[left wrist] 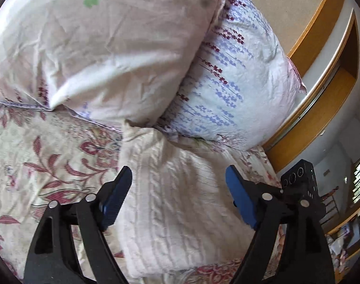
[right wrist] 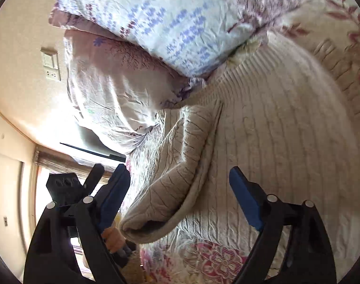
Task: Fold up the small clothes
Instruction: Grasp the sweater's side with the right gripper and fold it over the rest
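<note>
A cream cable-knit sweater (left wrist: 175, 203) lies on the floral bedspread (left wrist: 38, 151), its top end against the pillows. My left gripper (left wrist: 178, 182) is open and empty, its blue pads apart above the sweater's middle. In the right wrist view the same sweater (right wrist: 274, 123) spreads to the right, with one sleeve (right wrist: 170, 179) folded over and lying towards the bed's edge. My right gripper (right wrist: 180, 184) is open and empty, with that sleeve between its jaws but not gripped. The other gripper's camera body (left wrist: 298, 179) shows at the right of the left wrist view.
Two pillows lie at the head of the bed: a pale one (left wrist: 97, 47) and one with a purple flower print (left wrist: 234, 90). A wooden headboard frame (left wrist: 322, 54) runs along the right. A wall switch and socket (right wrist: 51, 64) sit on the wall beyond the bed.
</note>
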